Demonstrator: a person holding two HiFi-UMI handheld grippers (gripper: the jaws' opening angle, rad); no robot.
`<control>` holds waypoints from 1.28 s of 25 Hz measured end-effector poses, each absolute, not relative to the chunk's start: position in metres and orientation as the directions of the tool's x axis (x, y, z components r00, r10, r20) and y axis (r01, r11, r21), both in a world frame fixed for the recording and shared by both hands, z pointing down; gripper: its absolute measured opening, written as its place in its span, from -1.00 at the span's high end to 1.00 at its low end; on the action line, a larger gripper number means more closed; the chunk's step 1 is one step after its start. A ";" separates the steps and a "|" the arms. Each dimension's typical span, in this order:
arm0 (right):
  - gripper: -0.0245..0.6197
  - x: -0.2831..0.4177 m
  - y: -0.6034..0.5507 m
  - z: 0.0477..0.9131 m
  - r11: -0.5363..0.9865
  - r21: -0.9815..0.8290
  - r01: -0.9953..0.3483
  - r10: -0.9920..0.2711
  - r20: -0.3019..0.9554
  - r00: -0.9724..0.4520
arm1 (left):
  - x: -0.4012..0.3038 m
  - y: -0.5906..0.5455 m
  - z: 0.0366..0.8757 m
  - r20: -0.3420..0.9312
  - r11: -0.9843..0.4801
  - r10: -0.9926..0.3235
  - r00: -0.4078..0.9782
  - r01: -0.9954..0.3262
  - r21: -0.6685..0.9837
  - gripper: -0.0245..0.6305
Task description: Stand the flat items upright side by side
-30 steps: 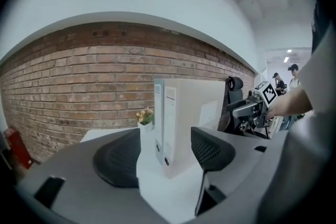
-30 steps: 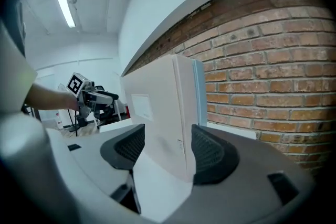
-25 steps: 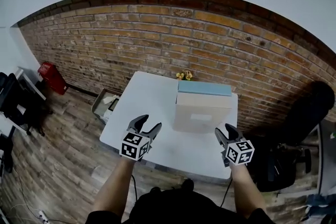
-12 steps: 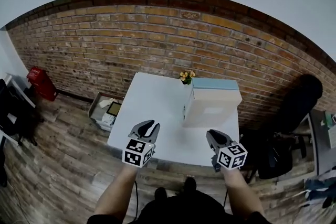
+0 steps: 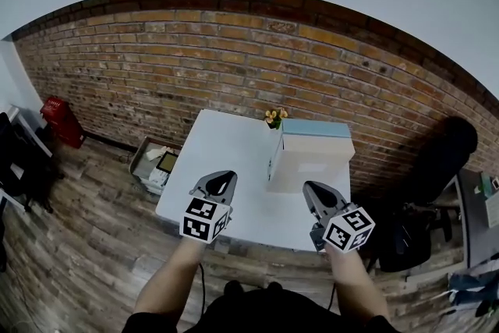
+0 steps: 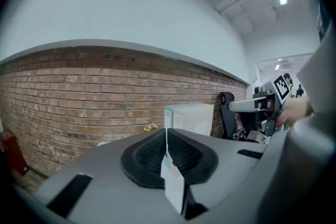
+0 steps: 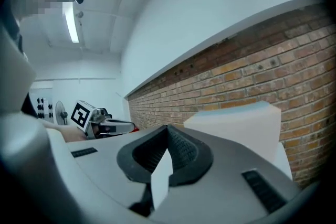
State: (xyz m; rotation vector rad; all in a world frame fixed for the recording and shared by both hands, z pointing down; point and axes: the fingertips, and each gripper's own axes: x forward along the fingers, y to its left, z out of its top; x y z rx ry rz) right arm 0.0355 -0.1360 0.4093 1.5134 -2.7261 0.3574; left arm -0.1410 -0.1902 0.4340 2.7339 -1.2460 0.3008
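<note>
Now, head view first: the white block of flat items stands on the white table. Both tongs hang on its near side. The left gripper is off the block's left front corner and the right gripper is just before its front face, neither touching it. Over to the left gripper view: the jaws have just been closing and now press together on nothing, the block ahead, slightly right. Right gripper view: same story, jaws just closed tip to tip, empty, the block ahead and to the right.
</note>
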 end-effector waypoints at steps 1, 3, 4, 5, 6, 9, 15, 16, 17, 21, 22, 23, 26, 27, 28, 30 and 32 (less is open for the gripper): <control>0.87 0.037 -0.139 0.397 0.523 -0.182 -0.833 -0.834 0.095 -0.544 | -0.137 -0.194 0.424 0.222 -0.651 -0.737 0.639 -0.759 0.021 0.85; 0.87 0.042 -0.144 0.373 0.544 -0.147 -0.826 -0.829 0.060 -0.556 | -0.129 -0.200 0.405 0.202 -0.647 -0.746 0.634 -0.763 0.006 0.85; 0.87 0.045 -0.147 0.363 0.552 -0.129 -0.824 -0.827 0.043 -0.561 | -0.126 -0.202 0.398 0.193 -0.642 -0.752 0.630 -0.767 0.002 0.86; 0.87 0.048 -0.150 0.353 0.560 -0.109 -0.821 -0.824 0.027 -0.566 | -0.123 -0.204 0.392 0.183 -0.634 -0.760 0.624 -0.773 -0.001 0.87; 0.87 0.051 -0.152 0.343 0.568 -0.088 -0.818 -0.821 0.012 -0.571 | -0.122 -0.206 0.386 0.173 -0.626 -0.768 0.616 -0.780 -0.002 0.87; 0.87 0.058 -0.155 0.323 0.585 -0.028 -0.811 -0.811 -0.017 -0.584 | -0.117 -0.207 0.376 0.152 -0.610 -0.782 0.604 -0.793 0.012 0.87; 0.87 0.072 -0.156 0.332 0.582 -0.015 -0.813 -0.813 -0.010 -0.582 | -0.119 -0.208 0.374 0.140 -0.562 -0.817 0.560 -0.827 0.025 0.87; 0.87 0.074 -0.155 0.339 0.585 -0.028 -0.811 -0.811 0.000 -0.585 | -0.120 -0.208 0.378 0.146 -0.556 -0.819 0.555 -0.830 0.036 0.87; 0.87 0.076 -0.155 0.345 0.586 -0.040 -0.809 -0.809 0.008 -0.587 | -0.120 -0.207 0.381 0.150 -0.551 -0.821 0.551 -0.833 0.047 0.87; 0.87 0.087 -0.153 0.361 0.583 -0.068 -0.810 -0.810 0.022 -0.585 | -0.116 -0.204 0.388 0.159 -0.535 -0.829 0.537 -0.843 0.057 0.87; 0.87 0.089 -0.152 0.363 0.582 -0.072 -0.810 -0.811 0.024 -0.585 | -0.115 -0.203 0.390 0.161 -0.533 -0.829 0.535 -0.844 0.056 0.87; 0.87 0.091 -0.152 0.365 0.580 -0.076 -0.811 -0.812 0.028 -0.583 | -0.113 -0.203 0.392 0.164 -0.532 -0.830 0.533 -0.845 0.053 0.87; 0.87 0.097 -0.151 0.370 0.574 -0.084 -0.814 -0.815 0.035 -0.578 | -0.107 -0.201 0.397 0.173 -0.533 -0.829 0.532 -0.845 0.047 0.87; 0.87 0.099 -0.151 0.371 0.575 -0.086 -0.814 -0.815 0.035 -0.579 | -0.105 -0.200 0.397 0.175 -0.533 -0.828 0.532 -0.845 0.045 0.87; 0.87 0.101 -0.151 0.373 0.576 -0.088 -0.813 -0.814 0.033 -0.580 | -0.104 -0.200 0.398 0.177 -0.534 -0.828 0.533 -0.844 0.044 0.87; 0.87 0.102 -0.151 0.374 0.578 -0.093 -0.811 -0.812 0.029 -0.583 | -0.103 -0.199 0.398 0.177 -0.534 -0.828 0.532 -0.844 0.042 0.87; 0.87 0.103 -0.151 0.374 0.580 -0.098 -0.809 -0.811 0.027 -0.585 | -0.102 -0.199 0.399 0.176 -0.534 -0.828 0.532 -0.844 0.042 0.87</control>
